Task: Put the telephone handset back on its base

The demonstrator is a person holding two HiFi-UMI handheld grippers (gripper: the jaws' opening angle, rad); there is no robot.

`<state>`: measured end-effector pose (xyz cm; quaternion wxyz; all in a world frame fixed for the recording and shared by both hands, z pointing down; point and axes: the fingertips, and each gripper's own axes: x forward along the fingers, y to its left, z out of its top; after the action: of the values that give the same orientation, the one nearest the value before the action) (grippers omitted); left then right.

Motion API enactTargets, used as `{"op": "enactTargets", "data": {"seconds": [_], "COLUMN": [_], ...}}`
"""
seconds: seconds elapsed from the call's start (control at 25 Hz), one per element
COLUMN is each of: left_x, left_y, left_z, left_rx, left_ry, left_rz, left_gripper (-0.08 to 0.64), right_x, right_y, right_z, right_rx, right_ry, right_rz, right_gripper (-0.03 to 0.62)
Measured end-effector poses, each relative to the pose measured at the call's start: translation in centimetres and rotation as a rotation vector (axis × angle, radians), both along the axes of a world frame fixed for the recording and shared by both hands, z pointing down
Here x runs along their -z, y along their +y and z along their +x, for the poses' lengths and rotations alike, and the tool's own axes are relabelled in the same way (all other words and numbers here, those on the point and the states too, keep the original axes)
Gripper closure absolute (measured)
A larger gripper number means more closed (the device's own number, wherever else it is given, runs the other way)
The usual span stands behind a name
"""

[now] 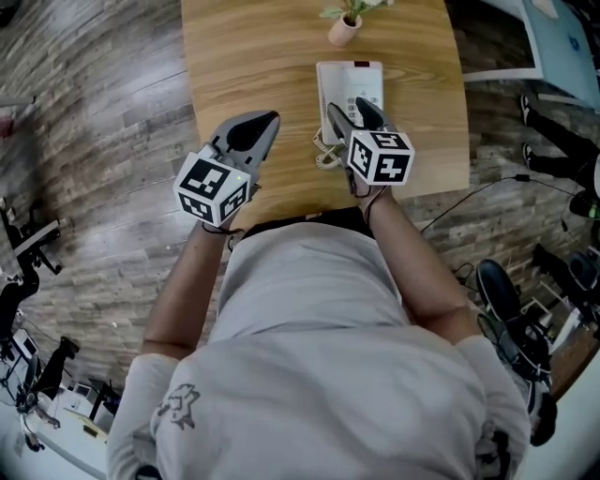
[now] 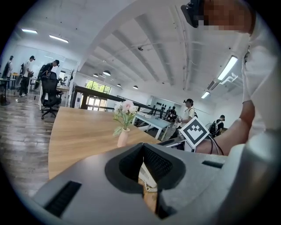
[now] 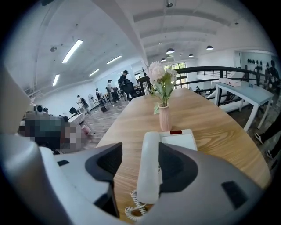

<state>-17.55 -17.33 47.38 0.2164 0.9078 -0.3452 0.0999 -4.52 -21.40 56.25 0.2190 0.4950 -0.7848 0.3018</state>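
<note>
A white telephone base (image 1: 364,82) stands on the wooden table (image 1: 244,66), with the white handset (image 1: 329,94) lying along its left side. My right gripper (image 1: 350,112) hovers over the phone's near end, open. In the right gripper view the handset (image 3: 149,169) lies between the jaws of my right gripper (image 3: 138,151), close against the right jaw, with a clear gap to the left jaw. The coiled cord (image 3: 134,210) curls on the table below it. My left gripper (image 1: 251,131) hangs shut and empty over the table, left of the phone.
A small pink vase with flowers (image 1: 344,28) stands just beyond the phone; it also shows in both gripper views (image 3: 164,118) (image 2: 123,136). The table's near edge lies right under both grippers. Office chairs, desks and several people stand in the background.
</note>
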Motion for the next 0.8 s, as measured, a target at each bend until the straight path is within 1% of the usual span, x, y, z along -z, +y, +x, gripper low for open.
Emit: {"op": "enactTargets", "data": {"seconds": [0.16,0.44,0.52,0.6,0.68,0.8], "left_x": [1.5,3.5,4.7,5.9,7.2,8.7], "left_y": [0.5,1.7,2.1,2.5,2.9,3.9], "left_z": [0.1,0.4,0.9,1.5,2.4,4.0], "left_rx": [-0.004,-0.004,-0.004,0.002,0.011,0.015], "left_ry": [0.002,0.002,0.004,0.027,0.053,0.05], "left_rz": [0.027,0.043,0.061,0.069,0.075,0.098], "left_gripper": [0.552,0.552,0.552,0.552,0.552,0.552], "right_x": [2.5,6.3,7.5,8.8,10.2,12.3], "right_y": [1.3,4.0,4.8,5.5,6.1,7.0], "right_z": [-0.3,0.2,0.3,0.8,1.6,3.4], "right_rx": [0.054,0.155,0.199,0.233,0.249,0.266], "right_ry": [-0.026,-0.042,-0.039,-0.045,-0.069,-0.109], "right_rz": [0.04,0.103,0.131,0.162,0.195,0.241], "right_gripper": [0.368,0.44,0.46,0.487,0.524,0.566]}}
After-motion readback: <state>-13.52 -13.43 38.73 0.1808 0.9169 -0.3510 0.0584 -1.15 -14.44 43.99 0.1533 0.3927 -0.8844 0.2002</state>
